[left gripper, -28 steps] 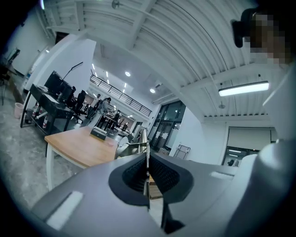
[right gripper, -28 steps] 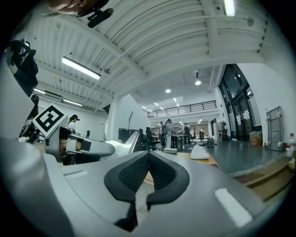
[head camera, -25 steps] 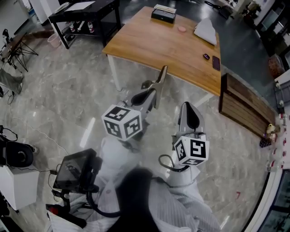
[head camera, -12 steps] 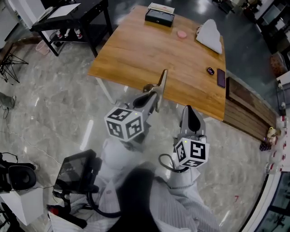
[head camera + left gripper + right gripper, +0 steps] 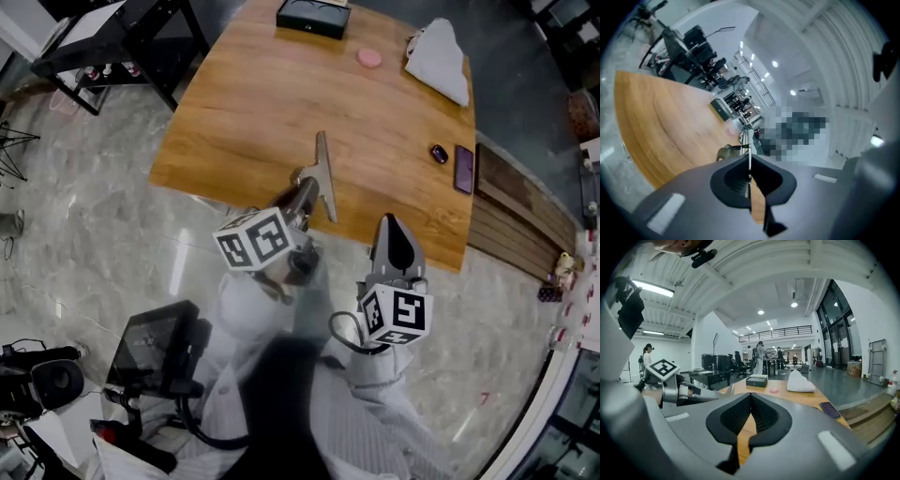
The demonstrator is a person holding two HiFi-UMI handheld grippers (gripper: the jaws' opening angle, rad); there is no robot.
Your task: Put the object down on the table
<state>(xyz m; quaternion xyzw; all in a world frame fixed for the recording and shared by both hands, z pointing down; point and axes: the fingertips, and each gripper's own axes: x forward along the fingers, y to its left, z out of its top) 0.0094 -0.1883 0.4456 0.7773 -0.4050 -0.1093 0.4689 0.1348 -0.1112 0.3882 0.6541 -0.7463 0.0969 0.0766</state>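
The wooden table is taking up most of the upper head view, its near half bare, and this open stretch looks like the natural landing spot. The person is standing at its near edge, holding both tools out over it. The left gripper is reaching over the edge with its jaws pressed tight on a thin flat metal piece, which is standing edge-up and pointing away across the wood. The left gripper view is showing the same thing: the blade is running straight out of the closed slot, pinched at its near end, probably so the long free end can be lowered first. Whether it is already touching the wood I cannot tell; it seems to be hanging just above. The right gripper is waiting to the right, near the table's edge and apart from the piece, and the right gripper view is showing its jaws meeting at the tips with nothing between them, so it is idling rather than helping. Everything else is lying well apart toward the far and right sides: a white cloth bundle, a black box at the far edge, a dark phone at the right edge, a pink disc, and a small dark object beside the phone. None of these is blocking the spot under the piece, so I judge the set-down is needing only a gentle lowering and a release.
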